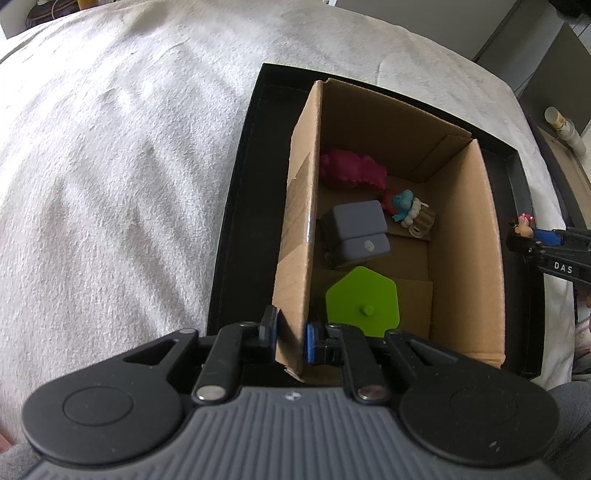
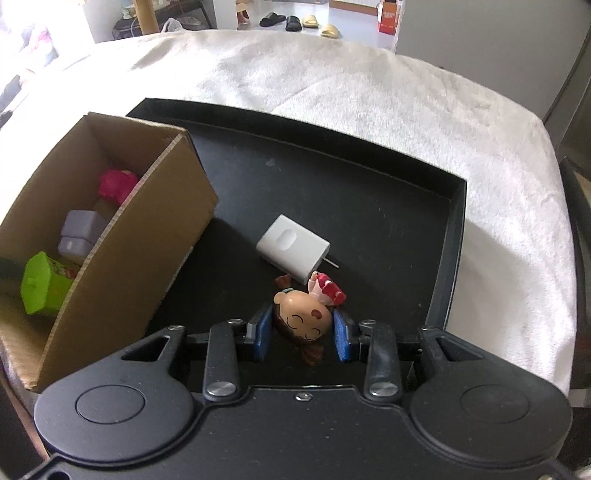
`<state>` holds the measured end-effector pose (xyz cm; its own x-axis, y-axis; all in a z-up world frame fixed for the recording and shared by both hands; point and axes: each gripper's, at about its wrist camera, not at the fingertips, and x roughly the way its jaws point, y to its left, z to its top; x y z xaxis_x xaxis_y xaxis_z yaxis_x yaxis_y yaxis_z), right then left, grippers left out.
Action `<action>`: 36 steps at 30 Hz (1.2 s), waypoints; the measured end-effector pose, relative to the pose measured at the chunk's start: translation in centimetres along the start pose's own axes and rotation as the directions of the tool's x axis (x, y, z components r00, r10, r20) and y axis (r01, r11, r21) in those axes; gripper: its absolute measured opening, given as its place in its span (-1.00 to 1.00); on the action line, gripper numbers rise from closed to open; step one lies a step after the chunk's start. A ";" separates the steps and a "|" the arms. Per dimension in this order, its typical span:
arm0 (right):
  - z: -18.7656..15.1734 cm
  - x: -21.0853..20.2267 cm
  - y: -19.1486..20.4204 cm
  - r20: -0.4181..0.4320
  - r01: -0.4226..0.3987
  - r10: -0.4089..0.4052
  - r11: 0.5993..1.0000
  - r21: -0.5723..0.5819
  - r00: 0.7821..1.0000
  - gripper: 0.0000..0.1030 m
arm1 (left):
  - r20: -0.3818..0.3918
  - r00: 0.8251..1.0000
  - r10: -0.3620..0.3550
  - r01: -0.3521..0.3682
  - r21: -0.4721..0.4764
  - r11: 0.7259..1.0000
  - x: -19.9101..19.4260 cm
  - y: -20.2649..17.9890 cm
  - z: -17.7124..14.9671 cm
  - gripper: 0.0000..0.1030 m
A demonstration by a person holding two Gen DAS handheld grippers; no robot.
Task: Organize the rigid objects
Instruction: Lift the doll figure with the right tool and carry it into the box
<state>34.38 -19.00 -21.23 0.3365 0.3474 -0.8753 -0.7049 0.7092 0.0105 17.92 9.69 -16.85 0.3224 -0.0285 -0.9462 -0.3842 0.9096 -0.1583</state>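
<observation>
Brown-haired and smiling, the doll (image 2: 303,321) sits head-first between the blue pads of the right gripper (image 2: 302,332), which pinch its round head from both sides; its red-and-pink body points away toward the charger (image 2: 291,245). That white charger lies flat on the tray floor just beyond the doll, a thin prong sticking out of its right end. In the left wrist view the same doll (image 1: 524,226) shows at the far right edge, at the tip of the right gripper (image 1: 532,236).

Left of the doll stands the cardboard box (image 2: 140,266), open at the top, resting inside the black tray (image 2: 454,236). The left gripper (image 1: 290,334) has its jaws closed onto the box's near-left wall, one pad outside and one inside. Within the box lie a green lidded tub (image 1: 364,302), a grey case (image 1: 356,230), a magenta toy (image 1: 351,170) at the far end, and a small blue figure (image 1: 404,205) beside a clear mug (image 1: 423,221).

The tray has low upright walls and a matt black floor with a faint smudge. It rests on a white fleecy blanket (image 2: 369,92) that covers the whole surface and drops away at the edges. Beyond, a bright room with a pale floor holds slippers (image 2: 299,20), an orange carton (image 2: 388,16) and a white bag (image 2: 171,26).
</observation>
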 end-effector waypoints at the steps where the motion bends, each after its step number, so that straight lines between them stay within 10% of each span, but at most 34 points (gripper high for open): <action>1: 0.1 -0.2 0.1 0.004 -0.001 0.001 1.000 -0.005 1.000 -0.34 | 0.002 1.000 -0.002 0.002 0.001 1.000 -0.1 0.0 0.0 -0.73; 36: 4.8 -7.7 10.1 0.089 -0.011 0.030 0.978 -0.208 0.996 -0.34 | 0.080 0.990 -0.112 0.113 -0.015 0.993 -2.9 1.6 -1.3 -0.74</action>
<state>27.69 -11.58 -12.01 0.3694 0.4214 -0.8282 -0.8227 0.5627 -0.0807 15.24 10.65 -14.69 0.4319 -0.0966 -0.8968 -0.3584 0.8940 -0.2689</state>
